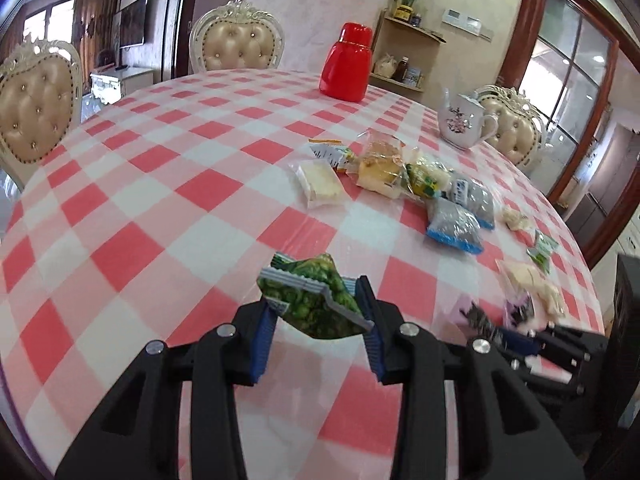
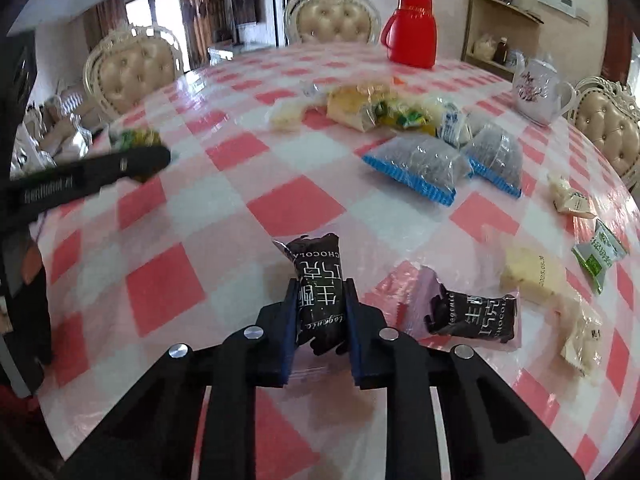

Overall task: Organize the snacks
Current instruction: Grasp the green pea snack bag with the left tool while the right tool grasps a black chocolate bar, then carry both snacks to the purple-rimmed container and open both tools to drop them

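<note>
- The left gripper (image 1: 316,312) is clamping a crinkled green foil packet of peas (image 1: 314,300) between its blue pads, holding it above the pink-and-white checked tablecloth (image 1: 160,200).
- The right gripper (image 2: 322,312) is squeezing a dark brown chocolate bar wrapper (image 2: 320,292) tight, its far end pointing away over the cloth.
- A second dark chocolate wrapper (image 2: 474,316) is lying just beside it to the right.
- Two clear blue-edged bags of dark seeds (image 2: 420,164) are lying further out, touching each other, near a heap of yellow snack packs (image 2: 360,108).
- A red plastic flask (image 2: 410,28) and a white flowered teapot (image 2: 536,90) are standing at the far edge.
</note>
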The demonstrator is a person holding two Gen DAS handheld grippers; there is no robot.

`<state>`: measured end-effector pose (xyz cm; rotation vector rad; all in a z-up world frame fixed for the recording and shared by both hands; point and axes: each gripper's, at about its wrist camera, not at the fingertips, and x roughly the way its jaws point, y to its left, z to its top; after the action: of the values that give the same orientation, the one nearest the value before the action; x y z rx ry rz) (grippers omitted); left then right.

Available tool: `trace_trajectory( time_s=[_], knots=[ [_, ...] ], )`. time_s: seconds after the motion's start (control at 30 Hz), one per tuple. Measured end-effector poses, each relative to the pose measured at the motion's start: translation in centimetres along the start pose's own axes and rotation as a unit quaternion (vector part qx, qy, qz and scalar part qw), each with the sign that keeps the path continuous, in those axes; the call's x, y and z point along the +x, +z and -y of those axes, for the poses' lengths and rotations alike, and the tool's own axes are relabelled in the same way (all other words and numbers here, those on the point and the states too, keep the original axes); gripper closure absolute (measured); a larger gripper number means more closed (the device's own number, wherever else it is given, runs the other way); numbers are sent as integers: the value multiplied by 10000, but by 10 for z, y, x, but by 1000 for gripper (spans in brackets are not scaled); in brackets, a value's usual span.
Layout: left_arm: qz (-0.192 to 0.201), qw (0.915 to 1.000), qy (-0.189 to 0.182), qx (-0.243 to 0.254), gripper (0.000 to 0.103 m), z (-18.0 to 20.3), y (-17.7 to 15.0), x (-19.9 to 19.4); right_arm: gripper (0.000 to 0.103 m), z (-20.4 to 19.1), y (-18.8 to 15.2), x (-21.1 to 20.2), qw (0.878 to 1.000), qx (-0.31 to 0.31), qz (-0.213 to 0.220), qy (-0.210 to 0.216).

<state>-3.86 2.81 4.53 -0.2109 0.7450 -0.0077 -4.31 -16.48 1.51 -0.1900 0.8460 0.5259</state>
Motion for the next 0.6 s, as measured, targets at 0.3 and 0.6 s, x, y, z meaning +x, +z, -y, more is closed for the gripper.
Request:
trace_trajectory(
  time_s=[0.3,0.6],
  knots=[
    [-104,9997,142,191,64,-18,-28,-23,82,-18,-11,-17,9991,342,185,185],
    [-51,9994,189,272,64,-43,-51,-61,82,-61,-21,-47,9987,67,415,291]
  ],
)
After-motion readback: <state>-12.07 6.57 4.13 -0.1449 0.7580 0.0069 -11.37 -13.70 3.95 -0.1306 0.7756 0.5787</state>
